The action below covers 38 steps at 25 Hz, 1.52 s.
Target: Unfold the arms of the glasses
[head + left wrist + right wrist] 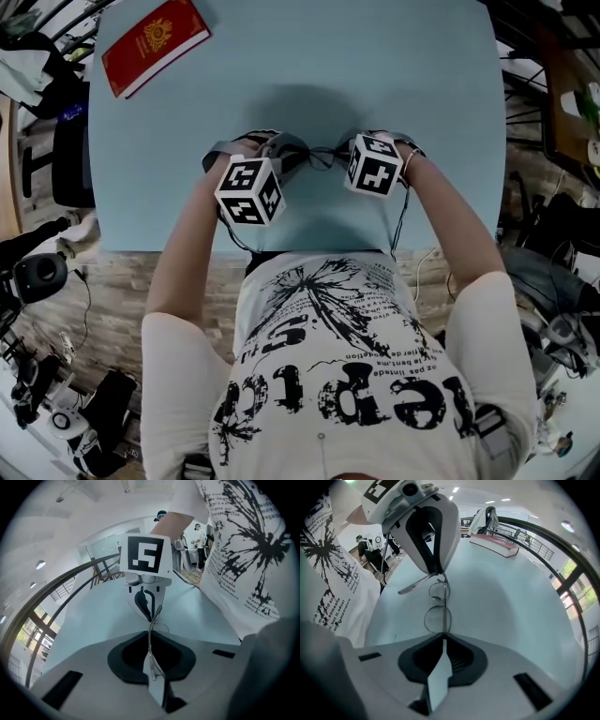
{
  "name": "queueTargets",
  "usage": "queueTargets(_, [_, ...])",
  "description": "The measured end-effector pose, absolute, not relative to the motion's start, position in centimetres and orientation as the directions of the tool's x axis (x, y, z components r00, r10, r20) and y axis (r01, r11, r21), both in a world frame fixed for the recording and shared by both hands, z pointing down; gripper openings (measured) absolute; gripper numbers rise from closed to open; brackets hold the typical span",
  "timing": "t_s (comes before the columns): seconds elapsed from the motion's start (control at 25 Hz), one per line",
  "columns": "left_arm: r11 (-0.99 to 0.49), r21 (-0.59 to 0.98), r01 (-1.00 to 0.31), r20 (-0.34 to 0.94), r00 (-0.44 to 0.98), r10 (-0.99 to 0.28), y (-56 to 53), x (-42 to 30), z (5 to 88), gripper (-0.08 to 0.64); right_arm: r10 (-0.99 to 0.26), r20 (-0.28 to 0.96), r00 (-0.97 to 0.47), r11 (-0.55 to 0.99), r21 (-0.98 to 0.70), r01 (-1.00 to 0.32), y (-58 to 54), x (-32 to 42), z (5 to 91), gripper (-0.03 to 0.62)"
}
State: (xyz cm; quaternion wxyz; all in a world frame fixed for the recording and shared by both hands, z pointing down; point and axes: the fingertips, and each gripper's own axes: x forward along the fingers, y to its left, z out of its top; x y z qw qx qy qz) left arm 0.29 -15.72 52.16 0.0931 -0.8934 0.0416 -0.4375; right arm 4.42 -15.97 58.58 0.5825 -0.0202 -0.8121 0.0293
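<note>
Glasses [319, 157] held at both ends above the blue table [403, 84], dead centre in the head view.

The right gripper [441, 641] has its jaws pressed together on the frame's end beside the near lens. The left gripper [153, 665] has its jaws nearly closed, pinching a thin wire that looks like a temple arm [151, 637]. To open it well, I would keep the right side fixed and swing the left in a gentle arc about the hinge, with a light grip and no twist, stopping where the hinge resists. The table is plain and matte, with a red book [155, 44] at eleven o'clock. Beyond it are a curved railing [543, 538] and windows [33, 634]. Gear clutters the wood-patterned floor [122, 272] at eight o'clock.
</note>
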Motion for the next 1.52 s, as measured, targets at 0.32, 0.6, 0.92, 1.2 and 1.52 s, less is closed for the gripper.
queueTargets(0.32, [-0.966,-0.242,-0.093,0.712,0.659,-0.242,-15.9,-1.8,50.2,0.031,0.061,0.947,-0.315,0.998,-0.061,0.010,-16.4,5.2,58.8,0.036])
queueTargets(0.6, [-0.952,-0.234,-0.196,0.680,0.667,-0.304,-16.6,-3.6,49.5,0.031,0.043,0.957,-0.287,0.999,-0.041,0.011,-17.3,6.5,58.9,0.036])
queueTargets(0.92, [-0.937,-0.218,-0.273,0.657,0.669,-0.348,-16.6,-4.4,50.0,0.031,0.017,0.957,-0.289,1.000,-0.023,-0.020,-18.0,7.4,58.8,0.037])
queueTargets(1.2, [-0.933,-0.208,-0.293,0.633,0.687,-0.357,-16.3,-3.9,49.8,0.031,-0.002,0.963,-0.268,1.000,0.006,0.012,-17.9,7.5,58.1,0.113])
queueTargets(1.52, [-0.924,-0.210,-0.320,0.616,0.690,-0.380,-16.5,-3.6,49.5,0.031,0.010,0.952,-0.307,0.992,0.029,0.122,-17.3,3.0,56.1,0.137])
